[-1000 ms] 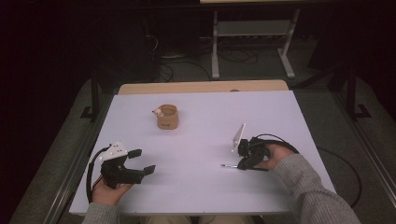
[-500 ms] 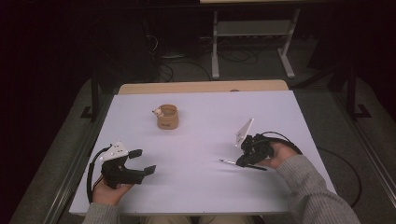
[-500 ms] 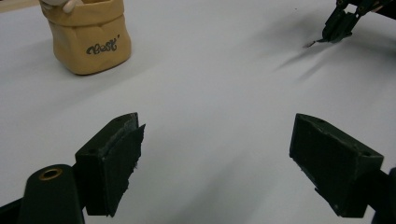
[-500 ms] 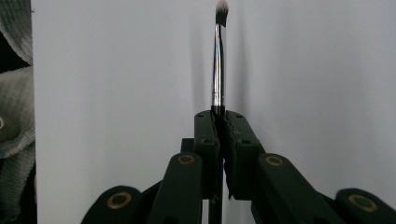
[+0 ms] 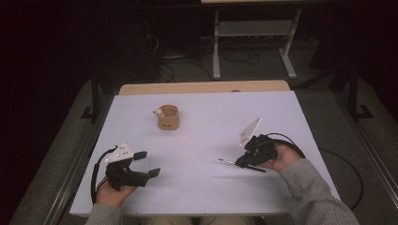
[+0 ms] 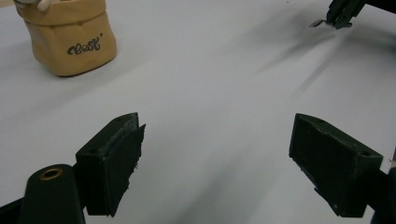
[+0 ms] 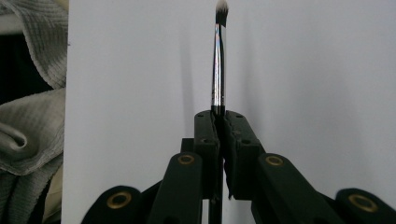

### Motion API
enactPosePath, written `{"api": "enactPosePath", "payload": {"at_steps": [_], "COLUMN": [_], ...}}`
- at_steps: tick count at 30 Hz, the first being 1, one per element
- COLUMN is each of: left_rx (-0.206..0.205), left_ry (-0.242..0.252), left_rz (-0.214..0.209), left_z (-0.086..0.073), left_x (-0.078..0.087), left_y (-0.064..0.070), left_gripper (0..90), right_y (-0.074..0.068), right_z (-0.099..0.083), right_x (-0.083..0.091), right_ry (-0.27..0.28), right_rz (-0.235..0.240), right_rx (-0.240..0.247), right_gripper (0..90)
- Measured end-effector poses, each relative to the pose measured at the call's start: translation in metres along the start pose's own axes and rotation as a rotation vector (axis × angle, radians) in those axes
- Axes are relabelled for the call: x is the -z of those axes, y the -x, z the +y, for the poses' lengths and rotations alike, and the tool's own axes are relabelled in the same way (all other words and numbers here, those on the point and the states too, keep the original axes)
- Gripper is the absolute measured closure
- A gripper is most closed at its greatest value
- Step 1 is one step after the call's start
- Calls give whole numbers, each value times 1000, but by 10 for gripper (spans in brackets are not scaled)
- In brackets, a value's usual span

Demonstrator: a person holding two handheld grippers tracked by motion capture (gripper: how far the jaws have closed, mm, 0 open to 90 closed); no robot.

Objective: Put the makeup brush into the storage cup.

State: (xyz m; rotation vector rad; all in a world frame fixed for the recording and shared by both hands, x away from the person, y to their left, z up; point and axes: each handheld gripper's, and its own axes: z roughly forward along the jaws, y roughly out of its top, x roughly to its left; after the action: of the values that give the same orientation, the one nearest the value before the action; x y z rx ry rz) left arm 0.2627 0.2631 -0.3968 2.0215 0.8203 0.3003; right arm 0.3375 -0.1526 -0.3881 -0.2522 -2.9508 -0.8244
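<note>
The right gripper point(image 5: 240, 162) is held low at four o'clock, jaws clamped on a brush point(image 7: 218, 65) pointing toward nine. The left gripper point(image 5: 146, 165) is rested at seven o'clock, jaws wide, empty. The brush handle is hidden behind the jaws.

There are two claws. The left claw point(image 5: 150, 164) has its jaws wide apart with nothing between them. The right claw point(image 5: 238, 163) pinches one thin brush point(image 7: 218, 60) that sticks straight out past its tips. There is one small tan pot point(image 5: 168, 117), far ahead of the left claw. All sit over one white table point(image 5: 197, 187).
</note>
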Motion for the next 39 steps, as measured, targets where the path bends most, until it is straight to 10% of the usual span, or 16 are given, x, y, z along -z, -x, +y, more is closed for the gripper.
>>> {"api": "enactPosePath", "payload": {"at_steps": [15,39], "left_rx": [-32,-176], "left_ry": [-9,-19], "left_rz": [-65,-296], "left_z": [7,55], "left_x": [-12,-40], "left_y": [9,37], "left_gripper": [162,333], "right_y": [-9,-22], "right_z": [12,93], "right_x": [-1,-11], "right_ry": [79,119], "right_rz": [29,116], "right_rx": [33,202], "right_gripper": [835,835]}}
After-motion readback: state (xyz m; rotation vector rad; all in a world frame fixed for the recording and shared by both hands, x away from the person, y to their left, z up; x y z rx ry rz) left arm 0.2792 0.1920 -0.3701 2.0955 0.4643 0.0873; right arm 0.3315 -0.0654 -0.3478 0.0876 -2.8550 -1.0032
